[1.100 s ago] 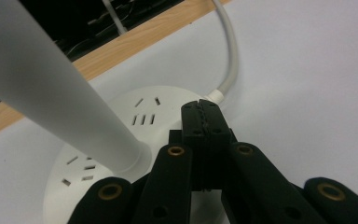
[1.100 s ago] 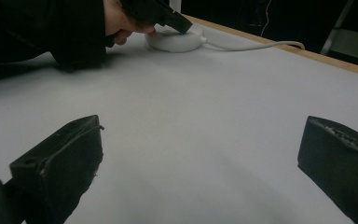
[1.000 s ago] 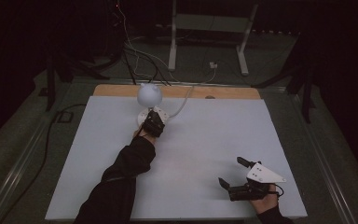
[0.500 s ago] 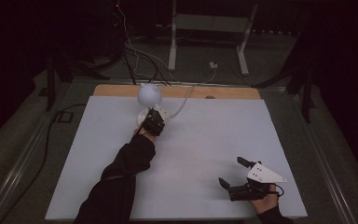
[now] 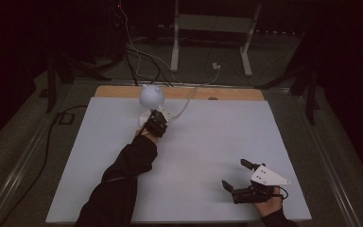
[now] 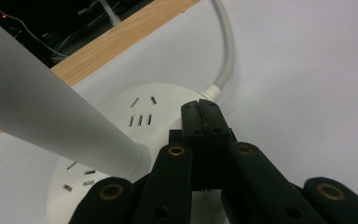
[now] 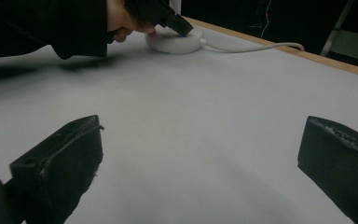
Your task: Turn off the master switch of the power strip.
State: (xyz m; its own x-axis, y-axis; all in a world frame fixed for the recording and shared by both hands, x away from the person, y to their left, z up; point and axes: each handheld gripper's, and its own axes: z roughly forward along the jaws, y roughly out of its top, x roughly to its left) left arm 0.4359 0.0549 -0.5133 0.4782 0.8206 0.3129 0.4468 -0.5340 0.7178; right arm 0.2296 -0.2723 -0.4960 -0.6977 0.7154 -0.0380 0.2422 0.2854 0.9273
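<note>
Right tool [image 5: 238, 176] — nearest the person's edge of the bench [image 5: 99, 189], well apart from the lamp base [image 5: 147, 116] and on the opposite side of the sheet from it. Its jaws stand spread wide with nothing between them; in the right gripper view both black pads rise over bare white surface. The grey three-cornered plate rides on top. Against the earlier pictures its position is unchanged.

Left sleeve [image 5: 123, 175] runs from the near edge diagonally up toward the lamp base, again as in the earlier pictures.

Left tool [image 5: 156, 122] rests at the lamp base, on its side facing the person. In the left gripper view the jaws are pressed together, tips [image 6: 204, 114] meeting on the top face of the base with nothing gripped between them. They touch the base just beside the point where the white cable [image 6: 227, 51] enters it. Compared with a second ago, the tool shows no evident shift.

Lamp base — a round white disc with socket slots [image 6: 141, 120] in its top, lying near the far wooden edge [image 5: 227, 93] of the bench. The white stem [image 6: 42, 112] rises from it at a slant, and the round lamp head [image 5: 151, 95] sits just beyond the base. The lamp stands where it did in the earlier pictures.
</note>
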